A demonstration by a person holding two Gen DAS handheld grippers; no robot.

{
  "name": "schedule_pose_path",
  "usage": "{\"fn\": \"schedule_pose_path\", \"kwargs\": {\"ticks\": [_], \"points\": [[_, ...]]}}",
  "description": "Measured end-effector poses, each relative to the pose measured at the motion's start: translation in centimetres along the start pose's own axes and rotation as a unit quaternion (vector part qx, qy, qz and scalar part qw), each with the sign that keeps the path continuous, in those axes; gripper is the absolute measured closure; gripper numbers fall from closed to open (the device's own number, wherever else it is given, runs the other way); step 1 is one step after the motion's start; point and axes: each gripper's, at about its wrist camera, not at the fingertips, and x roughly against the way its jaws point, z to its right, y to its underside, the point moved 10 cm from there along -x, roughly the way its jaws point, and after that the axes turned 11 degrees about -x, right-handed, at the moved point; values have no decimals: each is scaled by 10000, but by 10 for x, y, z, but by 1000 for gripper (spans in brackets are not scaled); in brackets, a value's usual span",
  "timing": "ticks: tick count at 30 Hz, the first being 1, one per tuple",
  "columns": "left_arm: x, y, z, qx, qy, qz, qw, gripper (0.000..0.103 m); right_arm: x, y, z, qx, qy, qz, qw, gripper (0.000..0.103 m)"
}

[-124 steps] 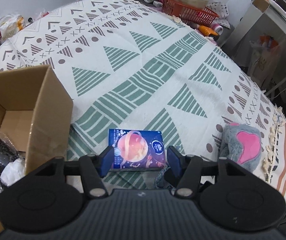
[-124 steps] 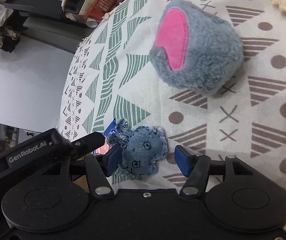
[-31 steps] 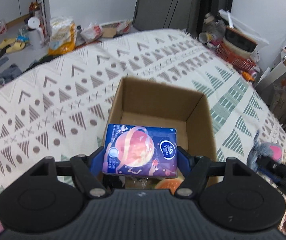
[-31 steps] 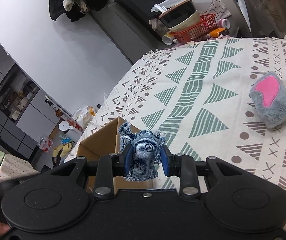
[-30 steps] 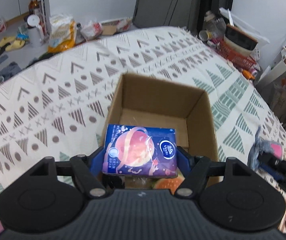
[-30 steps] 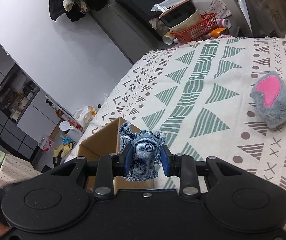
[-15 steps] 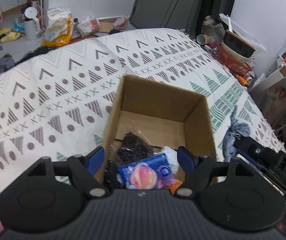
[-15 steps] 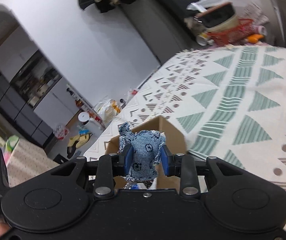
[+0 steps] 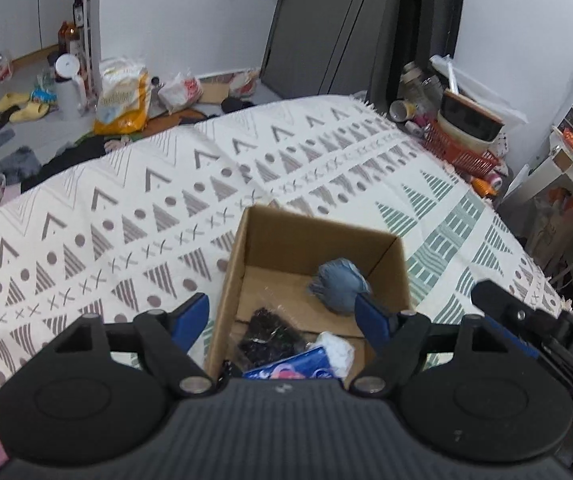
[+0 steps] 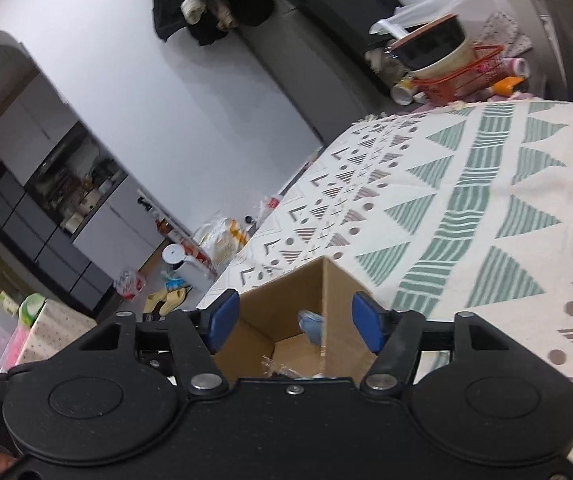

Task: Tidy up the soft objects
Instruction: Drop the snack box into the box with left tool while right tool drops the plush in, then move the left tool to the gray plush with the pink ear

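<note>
Two tongs hang spread and empty over the patterned bed [image 9: 126, 208], which carries the cardboard box [image 9: 242, 264]. Inside the box, the denim toy [image 9: 340, 286] lies at its far right corner, the blue tissue pack [image 9: 290, 368] at its near edge beside a dark bagged item [image 9: 270, 334]. The right tongs [image 10: 296, 322] have just been opening, nothing between the pads; the left tongs [image 9: 282, 320] stand wide too. To finish this release well, I judge both should lift straight clear before swinging right toward what remains.
</note>
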Motion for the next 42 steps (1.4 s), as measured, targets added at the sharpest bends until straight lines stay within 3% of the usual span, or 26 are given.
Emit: {"fn": "schedule_pose_path", "kwargs": {"ticks": [3,12,27,34,42], "points": [[4,-4,10,-72,-28,97,9999,24,11,-4,10,-78,81,62,9999,22],[8,-6,41,-286,-105,226,9993,24,39,-23,43,-301,425,310,9982,7],[15,2,109,-538,174,215,9982,24,75,-40,90,-885,516,519,9934,4],[5,8,123,-545,-143,66,9984,24,84,-48,111,-1180,570,594,9896,4],[-3,8,160,-677,30,100,9976,25,94,-61,151,-1882,615,734,9775,9]]}}
